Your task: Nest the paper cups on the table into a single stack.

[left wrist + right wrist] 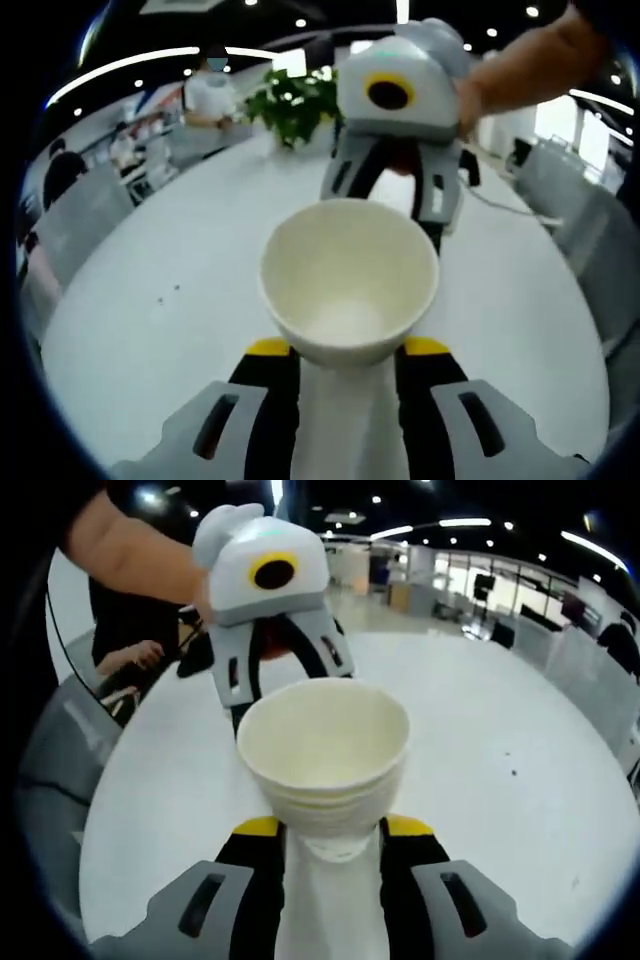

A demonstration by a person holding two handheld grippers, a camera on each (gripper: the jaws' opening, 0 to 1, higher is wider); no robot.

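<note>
In the left gripper view a white paper cup (350, 280) sits with its mouth toward me, and my left gripper (347, 347) is shut on its lower wall with the yellow-tipped jaws on either side. The right gripper (395, 190) faces me just behind it, jaw tips hidden by the cup. In the right gripper view a stack of paper cups (325, 750) with layered rims is held low between the jaws of my right gripper (333, 827). The left gripper (285, 660) stands close behind that stack. I cannot tell whether the cup touches the stack.
A round white table (180, 300) lies under both grippers. A green plant (295, 100) stands at its far edge, with a person (210, 95) beyond. Grey chairs (80, 220) (590, 230) (60, 750) ring the table. A person's hand (520, 70) and arm (130, 550) hold the grippers.
</note>
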